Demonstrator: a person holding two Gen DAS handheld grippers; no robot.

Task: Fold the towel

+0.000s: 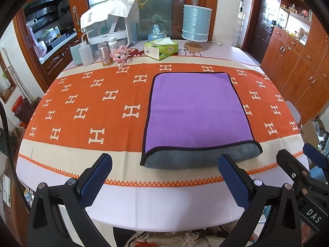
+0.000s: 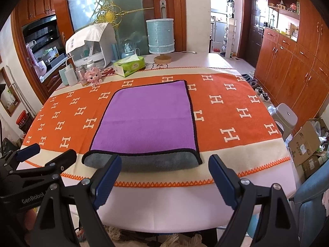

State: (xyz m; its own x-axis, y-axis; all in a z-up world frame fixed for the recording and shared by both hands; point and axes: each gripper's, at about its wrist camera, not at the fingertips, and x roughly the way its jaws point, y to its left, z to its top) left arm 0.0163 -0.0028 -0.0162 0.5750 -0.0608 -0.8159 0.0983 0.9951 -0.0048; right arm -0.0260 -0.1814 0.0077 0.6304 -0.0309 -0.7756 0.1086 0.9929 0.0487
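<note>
Left gripper with jaws spread wide, holding nothing, blue ribbed pads facing inward, right gripper likewise spread wide and empty, both held level, side by side, pointing forward

Open cloth is found left and right of the towel — passage is unobstructed there. The far table edge is blocked by bottles, tissue box and lamp.
</note>
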